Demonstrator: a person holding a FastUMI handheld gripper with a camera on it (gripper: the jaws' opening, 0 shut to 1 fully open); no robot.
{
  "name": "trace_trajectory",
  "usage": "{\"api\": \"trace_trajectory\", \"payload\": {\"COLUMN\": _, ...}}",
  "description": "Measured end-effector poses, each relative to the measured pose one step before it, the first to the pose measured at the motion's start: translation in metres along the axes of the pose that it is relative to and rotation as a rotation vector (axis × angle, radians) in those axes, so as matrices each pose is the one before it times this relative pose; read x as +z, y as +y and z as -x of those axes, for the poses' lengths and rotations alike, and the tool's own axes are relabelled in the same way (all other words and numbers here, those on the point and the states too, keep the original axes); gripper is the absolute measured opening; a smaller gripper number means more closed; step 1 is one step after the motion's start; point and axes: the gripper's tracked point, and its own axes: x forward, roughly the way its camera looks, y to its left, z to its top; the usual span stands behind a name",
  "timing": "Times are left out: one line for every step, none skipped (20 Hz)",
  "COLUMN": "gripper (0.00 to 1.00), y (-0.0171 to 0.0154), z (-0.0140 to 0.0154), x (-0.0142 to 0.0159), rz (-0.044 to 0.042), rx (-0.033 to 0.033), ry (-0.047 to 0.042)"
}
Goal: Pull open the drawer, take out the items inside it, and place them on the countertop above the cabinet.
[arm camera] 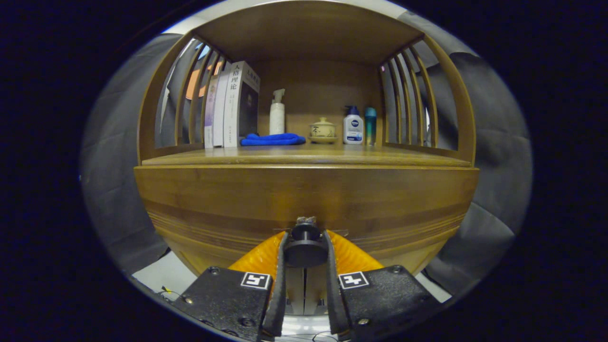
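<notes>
Drawer front (304,194) is filling the space right ahead of the tongs, running wide from the cabinet's left edge to its right edge. It is looking closed, or close to it, since none of its inside is showing, so the things to take out are hiding from us. Above it the countertop (304,156) is lying flat, and its front edge is sitting right over the drawer. Books (232,107) are standing at the back left corner of the countertop. A blue cloth (273,139) is lying just beside them. A white pump bottle (277,114) is standing behind the cloth. A small lidded cup (323,129) is sitting near the middle of the back. A white and blue bottle (353,126) and a teal tube (370,124) are standing toward the back right. The front strip of the countertop is looking bare, so there is room to put things down there.

The knob (305,244) is sticking out of the middle of the drawer front, low down. The tongs (305,254) are closing on it, one finger pressing on each side. The drawer is likely sliding straight back toward the tongs when pulled.
</notes>
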Motion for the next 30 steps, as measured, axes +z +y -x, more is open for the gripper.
{"api": "trace_trajectory", "payload": {"gripper": 0.39, "y": -0.00023, "z": 0.00469, "x": -0.00062, "rz": 0.00380, "rx": -0.00658, "ry": 0.00683}}
{"api": "trace_trajectory", "payload": {"gripper": 0.39, "y": -0.00048, "z": 0.00769, "x": -0.00214, "rz": 0.00987, "rx": -0.00432, "ry": -0.00201}}
{"api": "trace_trajectory", "payload": {"gripper": 0.39, "y": -0.00090, "z": 0.00934, "x": -0.00252, "rz": 0.01167, "rx": -0.00173, "ry": -0.00395}}
{"api": "trace_trajectory", "payload": {"gripper": 0.39, "y": 0.00024, "z": 0.00769, "x": -0.00320, "rz": 0.00706, "rx": -0.00007, "ry": -0.00295}}
{"api": "trace_trajectory", "payload": {"gripper": 0.39, "y": -0.00029, "z": 0.00806, "x": -0.00215, "rz": 0.00238, "rx": 0.00225, "ry": -0.00004}}
{"api": "trace_trajectory", "payload": {"gripper": 0.39, "y": -0.00062, "z": 0.00618, "x": -0.00296, "rz": -0.00042, "rx": 0.00123, "ry": 0.00123}}
{"api": "trace_trajectory", "payload": {"gripper": 0.39, "y": -0.00065, "z": 0.00823, "x": -0.00172, "rz": 0.00165, "rx": -0.00076, "ry": 0.00093}}
{"api": "trace_trajectory", "payload": {"gripper": 0.39, "y": -0.00075, "z": 0.00780, "x": -0.00249, "rz": 0.00263, "rx": -0.00232, "ry": -0.00048}}
{"api": "trace_trajectory", "payload": {"gripper": 0.39, "y": -0.00111, "z": 0.00857, "x": -0.00223, "rz": 0.00450, "rx": -0.00196, "ry": -0.00158}}
{"api": "trace_trajectory", "payload": {"gripper": 0.39, "y": -0.00104, "z": 0.00703, "x": -0.00276, "rz": 0.00245, "rx": 0.00020, "ry": -0.00126}}
{"api": "trace_trajectory", "payload": {"gripper": 0.39, "y": -0.00091, "z": 0.00834, "x": -0.00226, "rz": -0.00152, "rx": 0.00168, "ry": -0.00157}}
{"api": "trace_trajectory", "payload": {"gripper": 0.39, "y": -0.00105, "z": 0.00660, "x": -0.00220, "rz": -0.00264, "rx": 0.00249, "ry": -0.00147}}
{"api": "trace_trajectory", "payload": {"gripper": 0.39, "y": 0.00016, "z": 0.00669, "x": -0.00166, "rz": -0.00250, "rx": 0.00221, "ry": -0.00280}}
{"api": "trace_trajectory", "payload": {"gripper": 0.39, "y": -0.00146, "z": 0.00646, "x": -0.00253, "rz": 0.00034, "rx": -0.00027, "ry": -0.00522}}
{"api": "trace_trajectory", "payload": {"gripper": 0.39, "y": -0.00103, "z": 0.00639, "x": -0.00257, "rz": 0.00388, "rx": 0.00152, "ry": -0.00078}}
{"api": "trace_trajectory", "payload": {"gripper": 0.39, "y": 0.00024, "z": 0.00450, "x": -0.00321, "rz": 0.00174, "rx": 0.00246, "ry": 0.00252}}
{"api": "trace_trajectory", "payload": {"gripper": 0.39, "y": -0.00019, "z": 0.00568, "x": -0.00373, "rz": -0.00354, "rx": 0.00258, "ry": 0.00434}}
{"api": "trace_trajectory", "payload": {"gripper": 0.39, "y": -0.00030, "z": 0.00559, "x": -0.00469, "rz": -0.00850, "rx": 0.00250, "ry": 0.00801}}
{"api": "trace_trajectory", "payload": {"gripper": 0.39, "y": 0.00097, "z": 0.00650, "x": 0.00019, "rz": -0.00454, "rx": 0.00611, "ry": -0.01222}}
{"api": "trace_trajectory", "payload": {"gripper": 0.39, "y": 0.00022, "z": 0.00399, "x": -0.00385, "rz": 0.00171, "rx": -0.00151, "ry": 0.00802}}
{"api": "trace_trajectory", "payload": {"gripper": 0.38, "y": -0.00115, "z": 0.00528, "x": -0.00049, "rz": 0.00136, "rx": 0.00030, "ry": -0.00377}}
{"api": "trace_trajectory", "payload": {"gripper": 0.39, "y": 0.00162, "z": 0.00573, "x": -0.00357, "rz": -0.00428, "rx": 0.00519, "ry": -0.00108}}
{"api": "trace_trajectory", "payload": {"gripper": 0.39, "y": 0.00127, "z": 0.00433, "x": -0.00116, "rz": -0.00659, "rx": 0.00594, "ry": 0.00337}}
{"api": "trace_trajectory", "payload": {"gripper": 0.39, "y": 0.00076, "z": 0.00413, "x": -0.00199, "rz": -0.00142, "rx": 0.00559, "ry": 0.00443}}
{"api": "trace_trajectory", "payload": {"gripper": 0.39, "y": 0.00099, "z": 0.00433, "x": -0.00127, "rz": -0.00033, "rx": 0.00701, "ry": 0.00579}}
{"api": "trace_trajectory", "payload": {"gripper": 0.39, "y": 0.00001, "z": 0.00322, "x": -0.00153, "rz": 0.00266, "rx": 0.00443, "ry": 0.00326}}
{"api": "trace_trajectory", "payload": {"gripper": 0.39, "y": -0.00003, "z": 0.00272, "x": -0.00166, "rz": 0.00763, "rx": 0.00400, "ry": 0.00592}}
{"api": "trace_trajectory", "payload": {"gripper": 0.39, "y": -0.00061, "z": 0.00076, "x": -0.00119, "rz": 0.00725, "rx": 0.00416, "ry": 0.00542}}
{"api": "trace_trajectory", "payload": {"gripper": 0.39, "y": -0.00067, "z": 0.00012, "x": 0.00058, "rz": 0.00605, "rx": 0.00121, "ry": 0.00471}}
{"api": "trace_trajectory", "payload": {"gripper": 0.39, "y": -0.00026, "z": 0.00042, "x": -0.00109, "rz": 0.00072, "rx": -0.00110, "ry": 0.00764}}
